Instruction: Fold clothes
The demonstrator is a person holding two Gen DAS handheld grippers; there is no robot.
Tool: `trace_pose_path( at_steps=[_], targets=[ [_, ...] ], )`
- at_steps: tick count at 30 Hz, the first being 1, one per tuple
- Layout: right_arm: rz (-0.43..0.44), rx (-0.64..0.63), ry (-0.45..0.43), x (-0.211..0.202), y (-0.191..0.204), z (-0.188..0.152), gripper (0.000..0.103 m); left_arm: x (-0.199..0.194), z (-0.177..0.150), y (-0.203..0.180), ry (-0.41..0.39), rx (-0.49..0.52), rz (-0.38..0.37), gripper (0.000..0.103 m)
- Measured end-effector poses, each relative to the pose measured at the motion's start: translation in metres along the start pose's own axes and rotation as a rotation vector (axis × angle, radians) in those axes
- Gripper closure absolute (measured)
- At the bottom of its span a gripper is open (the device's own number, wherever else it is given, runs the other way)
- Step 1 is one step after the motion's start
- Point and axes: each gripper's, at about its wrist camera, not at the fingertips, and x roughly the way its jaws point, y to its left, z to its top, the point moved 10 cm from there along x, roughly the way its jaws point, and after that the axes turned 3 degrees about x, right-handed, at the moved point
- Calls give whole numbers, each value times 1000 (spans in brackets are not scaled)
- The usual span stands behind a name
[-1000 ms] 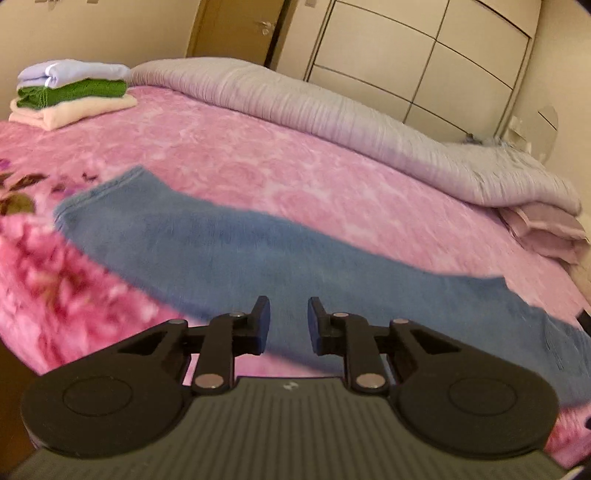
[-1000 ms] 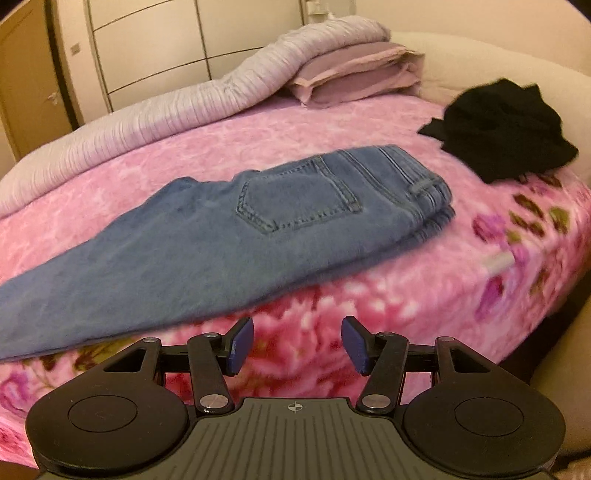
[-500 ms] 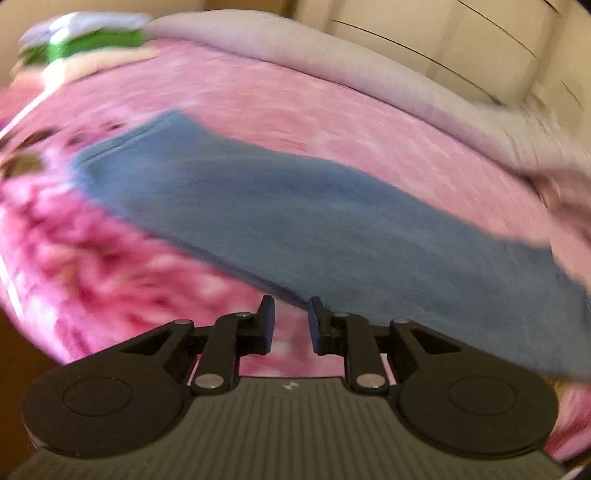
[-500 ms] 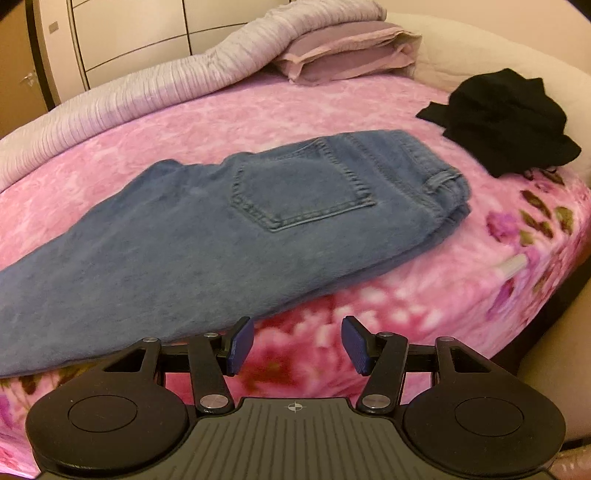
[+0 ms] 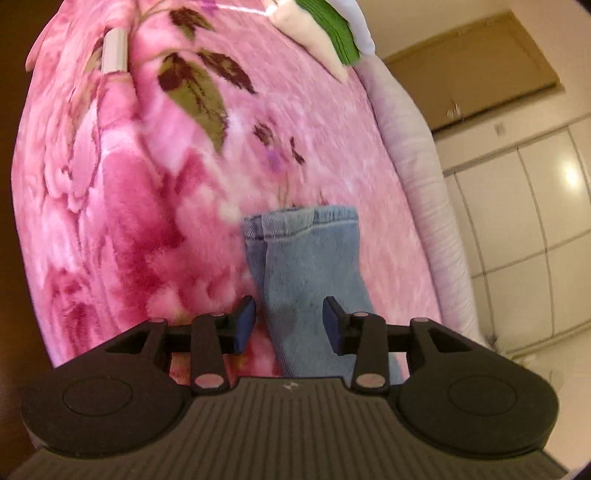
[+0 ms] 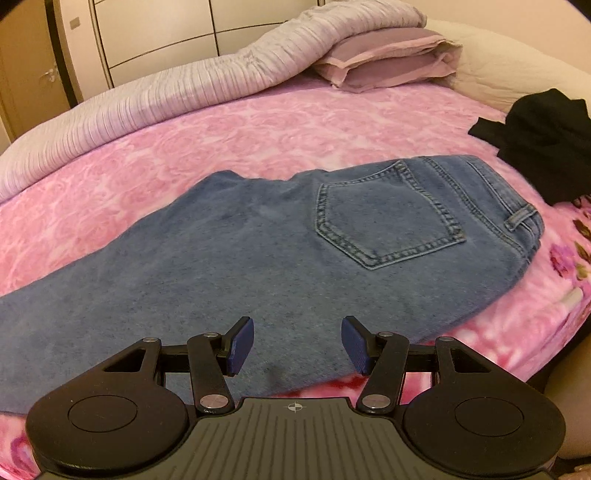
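Blue jeans [image 6: 280, 254] lie flat on the pink floral blanket [image 6: 258, 122], folded lengthwise, back pocket up, waist at the right. In the left wrist view the leg hems [image 5: 306, 236] point away from me. My left gripper [image 5: 289, 325] is open and empty, its jaws standing either side of the leg just short of the hem. My right gripper [image 6: 297, 345] is open and empty, low over the thigh part near the bed's front edge.
A black garment [image 6: 543, 136] lies at the right of the bed. A rolled grey duvet [image 6: 155, 96] and pillows [image 6: 384, 62] line the far side. A stack of folded clothes [image 5: 332, 33] sits beyond the hems. Wardrobe doors [image 5: 524, 206] stand behind.
The left gripper has rolled and swung to the leg hems, and its jaws have opened wider. The right gripper has moved forward over the jeans.
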Motion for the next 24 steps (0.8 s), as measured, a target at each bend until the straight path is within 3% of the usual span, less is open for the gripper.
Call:
trace_pose_path(
  at_steps=[7,9,10,13,16,18,21,24],
  targets=[
    [4,-1,-3,8,6,8,46,2,0,-10,-56,51,21,70],
    [9,2,-1,10,5,8,46,4,-1,-20,-63,132,62,78],
    [11,4,0,11,4,8,46,5,-1,-26,-66,173,83,94],
    [13,14,0,11,-4,9,46,7,-1,-42,-76,294,144,96],
    [-4,30,-8,8,-20,11,46,-3,-14,-93,-115,553,158,97],
    [-24,51,-15,6,-35,12,46,-12,-35,-141,-146,745,115,97],
    [-48,94,-28,1,-59,16,46,-29,-96,-216,-159,994,-49,97],
    [-63,126,-41,-4,-78,18,46,-38,-186,-262,-59,1134,-247,95]
  ],
)
